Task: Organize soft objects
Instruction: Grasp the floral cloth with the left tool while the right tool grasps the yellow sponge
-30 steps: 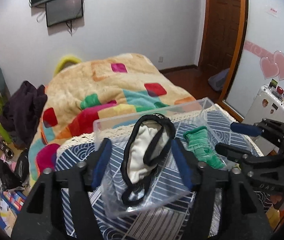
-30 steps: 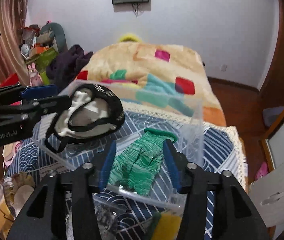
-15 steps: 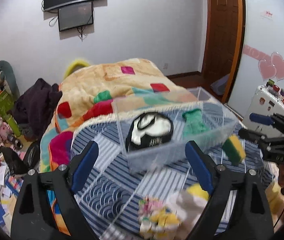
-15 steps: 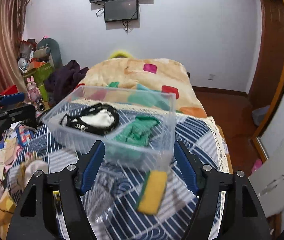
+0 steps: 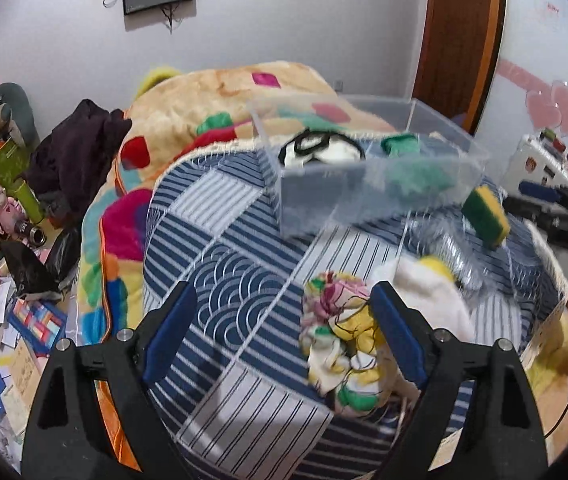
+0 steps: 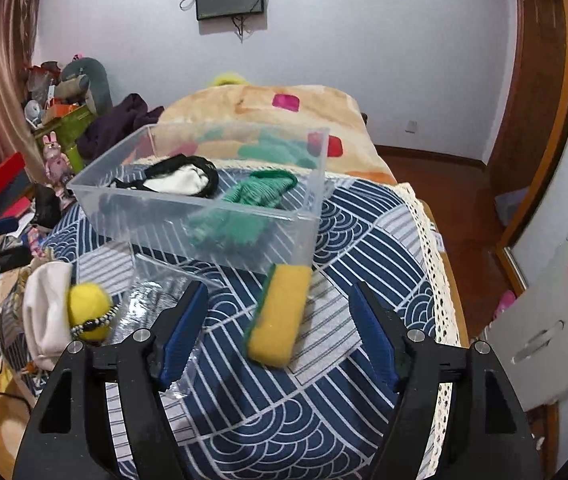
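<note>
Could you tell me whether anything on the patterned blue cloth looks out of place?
The yellow-and-green sponge lies loose outside the clear plastic bin, just at its near corner. The white cloth with a yellow ball is also outside. Only the black-trimmed white garment and green knitted piece are binned.

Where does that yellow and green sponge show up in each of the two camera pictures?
Left wrist view: the sponge lies at right, just past the clear bin's near corner.
Right wrist view: the sponge lies centre, before the bin.
Shared landmark: the clear bin.
</note>
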The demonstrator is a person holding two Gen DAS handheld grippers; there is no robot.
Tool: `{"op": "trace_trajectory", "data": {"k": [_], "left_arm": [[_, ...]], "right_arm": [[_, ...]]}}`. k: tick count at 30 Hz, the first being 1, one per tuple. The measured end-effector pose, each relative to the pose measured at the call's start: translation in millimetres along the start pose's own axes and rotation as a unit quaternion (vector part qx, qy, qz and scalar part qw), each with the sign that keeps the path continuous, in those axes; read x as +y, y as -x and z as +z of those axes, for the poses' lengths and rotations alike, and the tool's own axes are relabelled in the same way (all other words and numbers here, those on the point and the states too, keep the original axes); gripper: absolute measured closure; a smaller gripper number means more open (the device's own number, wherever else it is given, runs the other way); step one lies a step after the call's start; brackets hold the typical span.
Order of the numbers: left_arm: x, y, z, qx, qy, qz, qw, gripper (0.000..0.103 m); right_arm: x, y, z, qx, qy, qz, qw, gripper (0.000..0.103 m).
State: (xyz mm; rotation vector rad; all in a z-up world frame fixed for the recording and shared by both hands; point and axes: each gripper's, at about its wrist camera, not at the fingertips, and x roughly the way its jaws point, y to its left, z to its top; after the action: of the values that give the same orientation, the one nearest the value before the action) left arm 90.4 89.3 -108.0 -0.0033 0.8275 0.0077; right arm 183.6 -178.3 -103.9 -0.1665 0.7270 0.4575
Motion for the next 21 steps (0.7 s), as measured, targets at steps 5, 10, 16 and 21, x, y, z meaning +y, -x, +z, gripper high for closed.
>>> {"op": "trace_trajectory", "data": {"k": [5,10,16,21], "left_arm": [[5,-6,-13,0.014,0.010,0.007,0.9998,0.014],[10,-18,-24,0.025,0.022,0.008,0.9994,0.021],[7,-28,-26,0.029,0.027,-0.017,0.9991,0.061],[-2,-27,-27,0.018,0.020,-0.024,0.9994,0.078]], "right_arm": [[-3,-4,-6,0.006,-0.015,0.004,1.000,0.033],[-4,-9,-10,0.015,-0.014,0.002,1.000,0.033],[-8,-15,-15,0.024,-0.023,0.002,0.999,0.033],[-12,-21,-18,0.034,-0.031,0.016,0.999,0.033]]}}
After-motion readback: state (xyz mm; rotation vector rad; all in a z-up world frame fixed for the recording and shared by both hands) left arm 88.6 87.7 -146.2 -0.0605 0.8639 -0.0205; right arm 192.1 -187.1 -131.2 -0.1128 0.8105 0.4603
